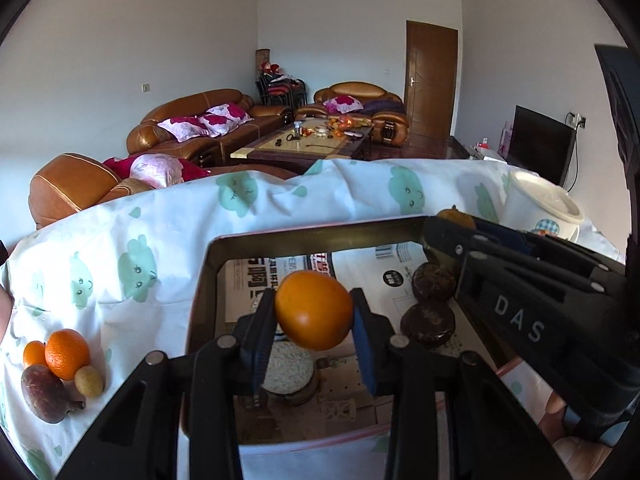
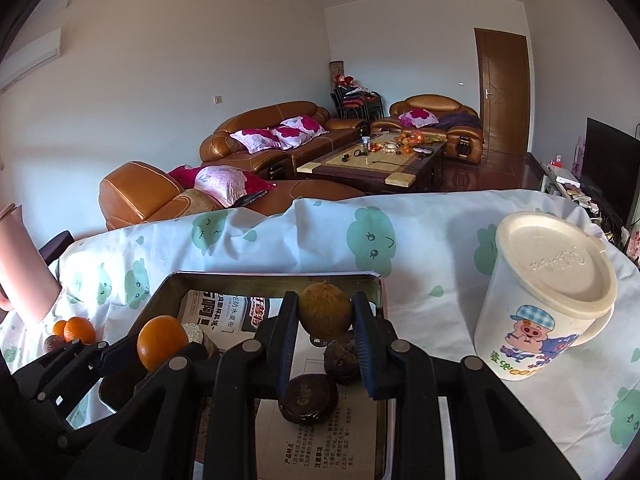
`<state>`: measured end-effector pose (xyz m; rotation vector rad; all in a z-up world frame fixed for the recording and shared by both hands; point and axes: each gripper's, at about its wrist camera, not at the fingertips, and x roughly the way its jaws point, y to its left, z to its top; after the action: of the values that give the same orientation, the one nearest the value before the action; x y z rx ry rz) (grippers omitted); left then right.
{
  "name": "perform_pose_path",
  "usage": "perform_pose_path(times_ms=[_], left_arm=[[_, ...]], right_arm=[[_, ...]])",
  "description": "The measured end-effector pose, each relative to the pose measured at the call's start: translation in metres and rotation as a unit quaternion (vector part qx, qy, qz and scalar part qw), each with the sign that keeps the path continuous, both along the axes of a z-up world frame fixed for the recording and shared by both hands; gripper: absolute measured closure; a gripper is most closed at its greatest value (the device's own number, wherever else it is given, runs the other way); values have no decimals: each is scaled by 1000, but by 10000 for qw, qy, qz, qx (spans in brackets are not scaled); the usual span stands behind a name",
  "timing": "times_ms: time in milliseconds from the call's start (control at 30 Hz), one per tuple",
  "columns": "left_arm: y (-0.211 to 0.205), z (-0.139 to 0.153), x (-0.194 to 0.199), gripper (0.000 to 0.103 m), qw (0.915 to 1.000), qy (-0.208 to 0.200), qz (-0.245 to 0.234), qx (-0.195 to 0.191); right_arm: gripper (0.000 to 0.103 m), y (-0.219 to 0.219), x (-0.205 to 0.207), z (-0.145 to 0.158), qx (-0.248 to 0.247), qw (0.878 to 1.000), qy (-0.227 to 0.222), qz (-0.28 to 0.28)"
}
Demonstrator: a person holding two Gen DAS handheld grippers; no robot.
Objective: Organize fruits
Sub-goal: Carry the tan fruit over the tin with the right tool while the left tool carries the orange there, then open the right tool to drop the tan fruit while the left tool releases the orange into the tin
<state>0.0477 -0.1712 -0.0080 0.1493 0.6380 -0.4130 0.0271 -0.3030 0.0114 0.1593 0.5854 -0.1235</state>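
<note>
My left gripper (image 1: 313,312) is shut on an orange (image 1: 313,311), held above the metal tray (image 1: 320,235). My right gripper (image 2: 325,316) is shut on a brownish-green fruit (image 2: 325,312) over the same tray (image 2: 276,277), towards its right side. Two dark wrinkled fruits (image 2: 308,398) lie on the paper lining under the right gripper; they also show as dark fruits (image 1: 428,322) in the left wrist view. On the cloth left of the tray sit two oranges (image 1: 66,354), a purple fruit (image 1: 46,392) and a small yellow-green fruit (image 1: 89,381).
A lidded cream cup (image 2: 548,300) with a pig cartoon stands right of the tray. A round biscuit-like object (image 1: 286,372) lies inside the tray. A white cloth with green prints (image 1: 160,240) covers the table. A pink sleeve (image 2: 20,264) shows at the left. Sofas stand beyond.
</note>
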Motion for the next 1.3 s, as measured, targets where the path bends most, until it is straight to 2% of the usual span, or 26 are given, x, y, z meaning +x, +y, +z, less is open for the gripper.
perform_pose_path(times_ms=[100, 400, 433, 467, 500, 533, 667, 733, 833, 1000, 1300], left_arm=[[-8, -3, 1, 66, 9998, 63, 19, 168], [-6, -5, 2, 63, 9995, 92, 157, 245], [-6, -4, 1, 56, 9995, 43, 166, 248], [-6, -3, -2, 43, 9995, -23, 173, 254], [-6, -1, -4, 37, 9994, -105, 191, 264], [-6, 0, -8, 26, 9991, -196, 224, 287], [-5, 7, -20, 3, 9979, -515, 249, 314], [-6, 10, -25, 2, 9972, -621, 257, 331], [-4, 12, -31, 2, 9964, -689, 272, 411], [9, 15, -33, 0, 9961, -687, 442, 322], [55, 18, -37, 0, 9913, -769, 1056, 173]], right_arm=[[74, -2, 6, -6, 156, 9998, 126, 96], [74, 5, 13, -17, 249, 9984, 348, 362], [73, 5, 13, -18, 306, 9980, 355, 414], [73, 5, 14, -18, 380, 9975, 374, 457], [70, 4, 14, -19, 450, 9970, 396, 485], [64, 4, 14, -19, 504, 9967, 408, 489], [49, 4, 5, -11, 459, 9980, 135, 407], [38, 4, 0, -5, 413, 9985, -64, 362], [37, 5, -7, 3, 367, 9983, -332, 321], [36, 6, -17, 11, 86, 9979, -646, -5], [36, 11, -24, 8, -3, 9962, -861, -103]])
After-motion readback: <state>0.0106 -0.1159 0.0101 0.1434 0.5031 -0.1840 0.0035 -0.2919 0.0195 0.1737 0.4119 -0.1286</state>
